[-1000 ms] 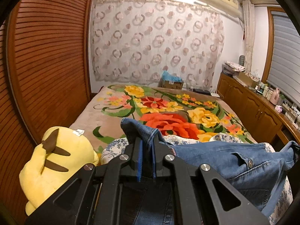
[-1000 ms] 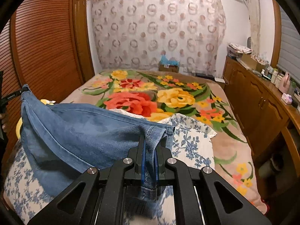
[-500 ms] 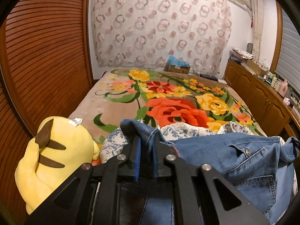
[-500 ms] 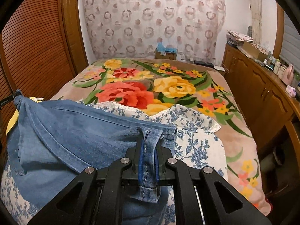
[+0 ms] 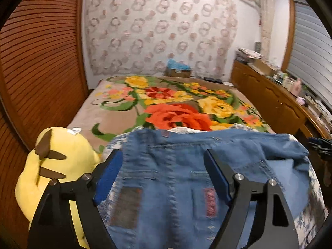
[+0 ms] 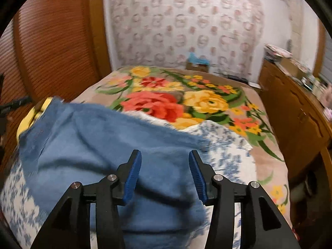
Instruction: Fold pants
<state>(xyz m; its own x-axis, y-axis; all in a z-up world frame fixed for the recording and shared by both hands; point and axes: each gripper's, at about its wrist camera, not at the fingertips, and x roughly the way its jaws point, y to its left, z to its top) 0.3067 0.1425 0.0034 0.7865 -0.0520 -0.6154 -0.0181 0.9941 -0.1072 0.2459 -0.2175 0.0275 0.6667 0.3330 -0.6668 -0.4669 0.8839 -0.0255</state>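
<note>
Both claws, left gripper (image 5: 164,174) and right gripper (image 6: 165,175), gape wide, holding nothing. Jeans (image 5: 186,176) lie crosswise (waistband toward the flowered blanket (image 5: 176,108)) on a blue-patterned cloth (image 6: 226,155).

I see faded blue denim pants (image 5: 186,166) with a dark patch and a red patch, lying on a white cloth with blue flowers (image 6: 226,145). Beyond it, a beige blanket (image 5: 116,108) bears red, orange and yellow roses. Left of the pants, a yellow plush toy (image 5: 60,161) has brown stripes.
</note>
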